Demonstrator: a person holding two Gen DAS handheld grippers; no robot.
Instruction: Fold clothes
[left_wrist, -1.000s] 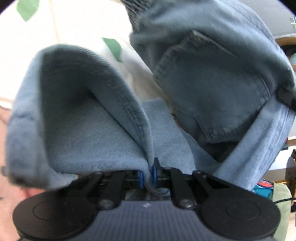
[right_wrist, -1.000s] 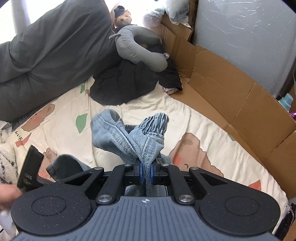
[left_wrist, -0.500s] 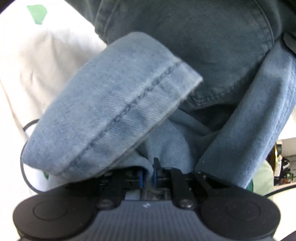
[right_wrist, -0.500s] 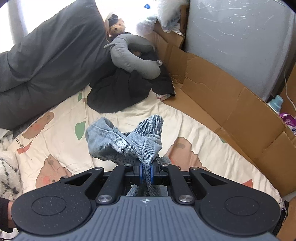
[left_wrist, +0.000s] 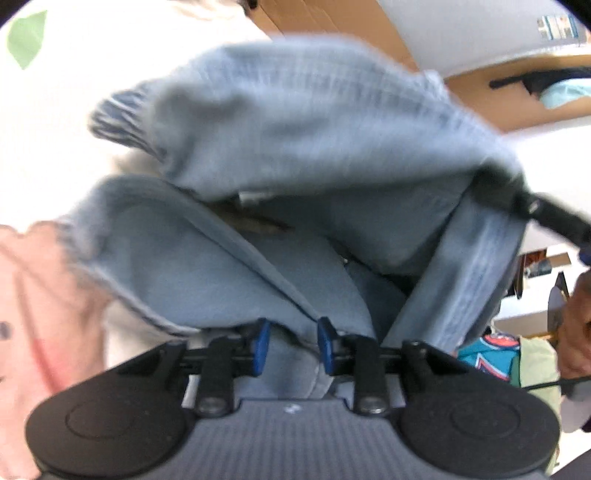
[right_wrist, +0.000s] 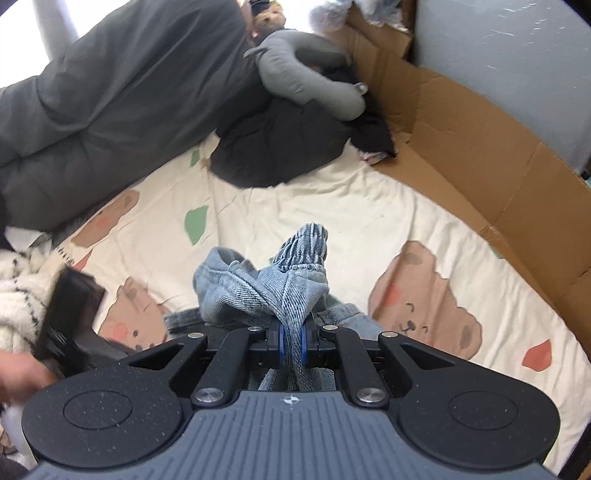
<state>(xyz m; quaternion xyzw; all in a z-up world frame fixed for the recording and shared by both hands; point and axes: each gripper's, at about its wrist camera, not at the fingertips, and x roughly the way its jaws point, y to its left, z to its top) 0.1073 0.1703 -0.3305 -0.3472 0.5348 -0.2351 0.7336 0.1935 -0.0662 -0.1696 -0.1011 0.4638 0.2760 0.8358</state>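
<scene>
A pair of light blue jeans (left_wrist: 314, 129) fills the left wrist view, bunched in blurred folds. My left gripper (left_wrist: 292, 345) has its jaws opening; a fold of the denim still lies in the gap between the blue pads (left_wrist: 260, 343), and they do not press on it. In the right wrist view my right gripper (right_wrist: 291, 345) is shut on a twisted bunch of the jeans (right_wrist: 291, 280), held just above the bed sheet (right_wrist: 332, 206). The rest of the denim hangs under that gripper, out of sight.
The cream sheet has bear and leaf prints. A grey duvet (right_wrist: 110, 92), a dark garment (right_wrist: 280, 147) and a grey plush (right_wrist: 306, 74) lie at the back. Cardboard (right_wrist: 480, 155) walls the right side. A white fuzzy cloth (right_wrist: 18, 295) sits at the left.
The left jaws, shut on the denim before, have parted, and the left gripper has drawn away from the cloth. The right gripper stays shut on the jeans and has hardly moved.
</scene>
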